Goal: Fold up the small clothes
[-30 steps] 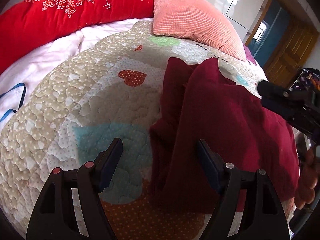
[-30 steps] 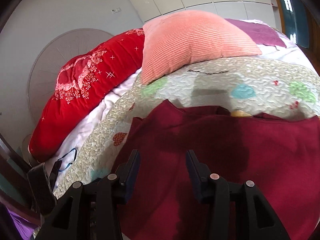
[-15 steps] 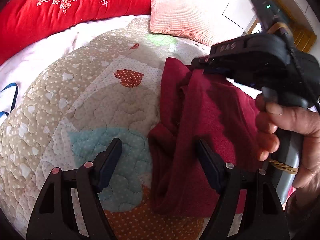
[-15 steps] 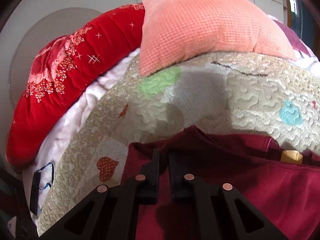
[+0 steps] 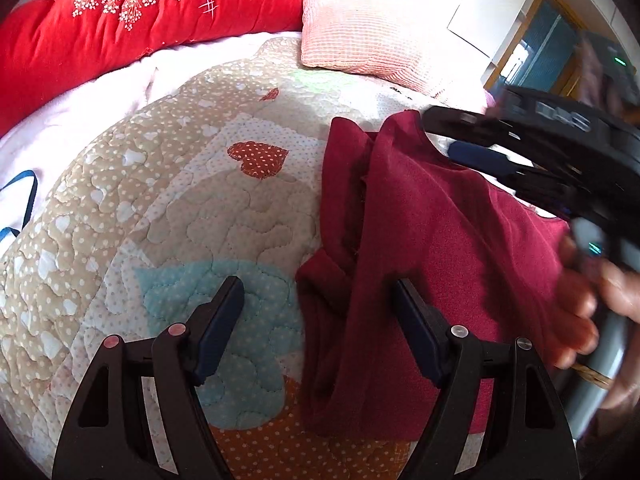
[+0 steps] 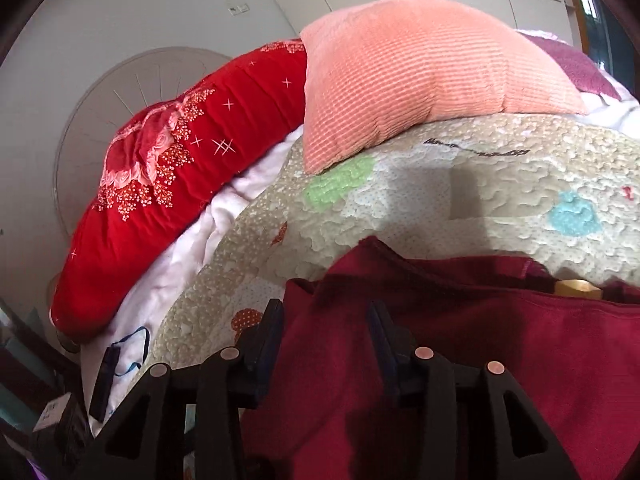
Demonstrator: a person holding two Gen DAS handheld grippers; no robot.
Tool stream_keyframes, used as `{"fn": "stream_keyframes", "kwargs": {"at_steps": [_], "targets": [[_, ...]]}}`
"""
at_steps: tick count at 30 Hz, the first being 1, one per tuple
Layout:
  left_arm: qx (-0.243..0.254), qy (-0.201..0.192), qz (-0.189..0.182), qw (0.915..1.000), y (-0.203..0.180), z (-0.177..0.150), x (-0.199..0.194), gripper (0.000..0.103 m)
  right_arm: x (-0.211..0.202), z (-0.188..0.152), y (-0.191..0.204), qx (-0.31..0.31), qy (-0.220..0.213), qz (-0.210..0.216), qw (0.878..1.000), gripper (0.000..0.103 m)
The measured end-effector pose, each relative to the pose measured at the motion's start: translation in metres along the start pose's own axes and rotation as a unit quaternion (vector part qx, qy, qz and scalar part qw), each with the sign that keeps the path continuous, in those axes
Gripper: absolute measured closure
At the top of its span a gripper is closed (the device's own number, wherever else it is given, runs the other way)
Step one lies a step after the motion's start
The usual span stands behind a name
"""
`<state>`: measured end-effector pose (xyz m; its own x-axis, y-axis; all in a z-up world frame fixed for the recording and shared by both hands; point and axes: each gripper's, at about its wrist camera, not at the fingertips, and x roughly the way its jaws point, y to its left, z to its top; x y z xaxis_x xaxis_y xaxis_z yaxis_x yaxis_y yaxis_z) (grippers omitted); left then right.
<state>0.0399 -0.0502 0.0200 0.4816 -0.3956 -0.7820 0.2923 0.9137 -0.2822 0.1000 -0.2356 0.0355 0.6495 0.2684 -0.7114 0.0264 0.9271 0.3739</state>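
Observation:
A dark red garment (image 5: 432,240) lies partly folded on a patchwork quilt (image 5: 200,208), its left edge doubled over. My left gripper (image 5: 320,308) is open, low over the garment's near left edge and the quilt. My right gripper (image 6: 326,332) is open over the garment's (image 6: 460,360) upper left corner. It also shows in the left wrist view (image 5: 452,136), held by a hand above the garment's far corner. A small yellow tag (image 6: 578,289) shows at the garment's neck opening.
A salmon pillow (image 6: 420,92) and a red embroidered duvet (image 6: 180,184) lie at the head of the bed. White bedding (image 5: 88,96) borders the quilt on the left. A door and cabinets (image 5: 532,40) stand at the back right.
My right gripper was shut at the garment's far corner half a second ago and is now open and pulled back. The left gripper stayed open and barely moved.

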Motion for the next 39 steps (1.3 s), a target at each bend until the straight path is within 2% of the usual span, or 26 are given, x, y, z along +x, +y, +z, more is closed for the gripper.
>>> {"fn": "stream_keyframes", "kwargs": {"at_steps": [3, 6, 8, 12, 14, 16, 17, 18, 19, 20, 23, 27, 29, 31, 34, 39], "targets": [[-0.001, 0.000, -0.001, 1.0000, 0.001, 0.000, 0.000, 0.026, -0.032, -0.022, -0.006, -0.015, -0.009, -0.030, 0.999, 0.061], [0.000, -0.001, 0.000, 1.0000, 0.000, -0.001, -0.001, 0.026, -0.073, -0.048, -0.025, -0.018, -0.043, -0.069, 0.997, 0.061], [0.001, -0.002, 0.002, 1.0000, 0.000, -0.001, -0.001, 0.026, -0.100, -0.062, -0.044, -0.008, -0.063, -0.114, 0.991, 0.061], [0.004, -0.004, 0.005, 1.0000, -0.001, -0.003, -0.001, 0.026, -0.138, -0.075, -0.099, 0.025, -0.078, -0.190, 0.978, 0.061], [0.005, -0.006, 0.006, 1.0000, -0.001, -0.004, -0.001, 0.025, -0.147, -0.076, -0.129, 0.044, -0.081, -0.238, 0.967, 0.061], [0.005, -0.007, 0.008, 0.9999, -0.001, -0.005, -0.001, 0.024, -0.150, -0.080, -0.166, 0.087, -0.072, -0.279, 0.954, 0.061], [0.006, -0.007, 0.009, 0.9999, -0.003, -0.005, -0.002, 0.024, -0.149, -0.085, -0.186, 0.117, -0.060, -0.287, 0.949, 0.061], [0.008, -0.008, 0.010, 0.9999, -0.003, -0.005, -0.001, 0.024, -0.150, -0.091, -0.205, 0.150, -0.052, -0.272, 0.949, 0.061], [0.008, -0.008, 0.011, 0.9999, -0.004, -0.006, -0.001, 0.024, -0.154, -0.097, -0.217, 0.182, -0.061, -0.236, 0.953, 0.061], [0.008, -0.009, 0.011, 0.9999, -0.004, -0.006, -0.001, 0.024, -0.161, -0.099, -0.220, 0.199, -0.072, -0.221, 0.952, 0.061], [0.008, -0.009, 0.010, 0.9999, -0.003, -0.005, -0.001, 0.023, -0.174, -0.097, -0.198, 0.159, -0.097, -0.237, 0.953, 0.061], [0.009, -0.010, 0.012, 0.9998, -0.004, -0.005, 0.000, 0.023, -0.175, -0.091, -0.171, 0.128, -0.107, -0.206, 0.964, 0.061], [0.009, -0.010, 0.012, 0.9998, -0.004, -0.005, 0.000, 0.023, -0.165, -0.094, -0.164, 0.118, -0.092, -0.201, 0.968, 0.061], [0.009, -0.010, 0.012, 0.9998, -0.004, -0.005, 0.000, 0.023, -0.140, -0.097, -0.163, 0.105, -0.043, -0.220, 0.969, 0.061], [0.009, -0.010, 0.012, 0.9998, -0.004, -0.005, 0.000, 0.023, -0.133, -0.096, -0.151, 0.076, -0.031, -0.250, 0.965, 0.061], [0.009, -0.009, 0.011, 0.9999, -0.004, -0.005, 0.000, 0.023, -0.145, -0.091, -0.131, 0.096, -0.041, -0.197, 0.975, 0.060]]}}
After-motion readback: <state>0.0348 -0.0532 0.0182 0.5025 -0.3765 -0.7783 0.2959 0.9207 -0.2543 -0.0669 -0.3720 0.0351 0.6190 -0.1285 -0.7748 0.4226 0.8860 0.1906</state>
